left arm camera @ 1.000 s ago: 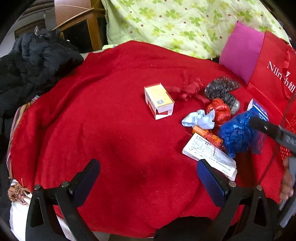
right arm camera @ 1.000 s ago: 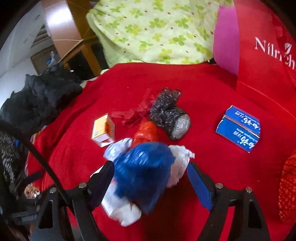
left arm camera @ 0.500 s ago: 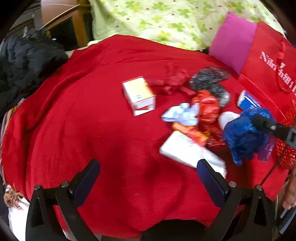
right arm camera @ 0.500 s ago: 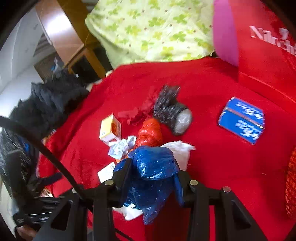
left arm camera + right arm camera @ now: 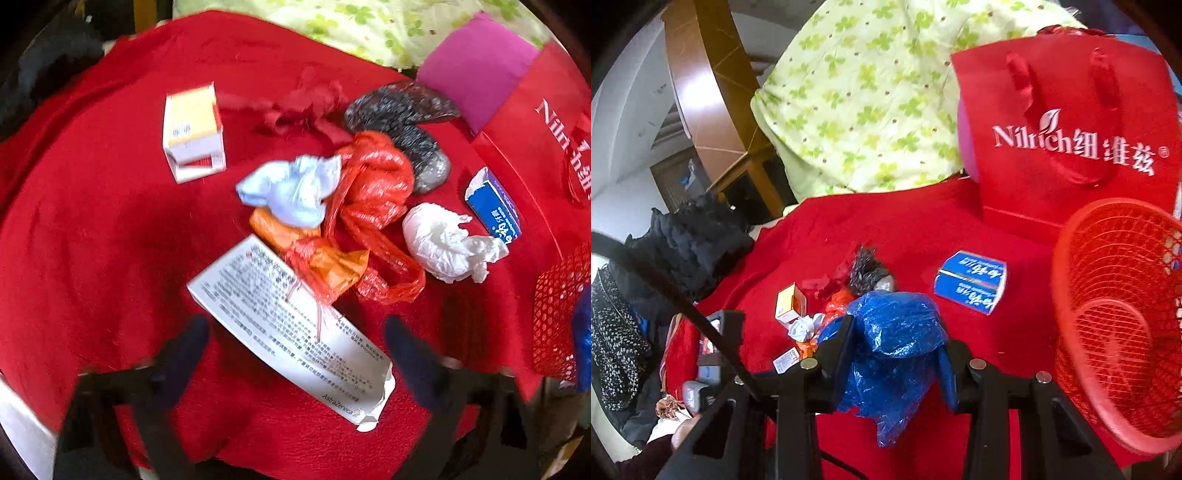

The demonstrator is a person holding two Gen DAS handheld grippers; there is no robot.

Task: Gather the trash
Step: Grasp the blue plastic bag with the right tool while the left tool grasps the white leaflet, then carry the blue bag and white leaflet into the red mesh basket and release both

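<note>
My right gripper [image 5: 895,341] is shut on a crumpled blue plastic bag [image 5: 897,332] and holds it above the red blanket, left of the red mesh basket [image 5: 1115,314]. My left gripper [image 5: 295,332] is open and empty just above a flat white medicine carton [image 5: 288,325]. Beyond it lie an orange-red plastic bag [image 5: 369,199], a pale blue wad [image 5: 291,188], a white tissue wad [image 5: 443,240], a dark grey bag [image 5: 406,122], a yellow-white box [image 5: 194,129] and a blue box [image 5: 493,206].
A red paper gift bag [image 5: 1067,129] stands behind the basket, with a pink cushion [image 5: 476,62] and a green patterned quilt [image 5: 868,92]. A black jacket [image 5: 690,243] lies at the left. The red blanket's [image 5: 92,240] front edge drops off near my left gripper.
My right gripper closed on the blue bag and carried it right toward the red basket. My left gripper moved forward and down over the white carton.
</note>
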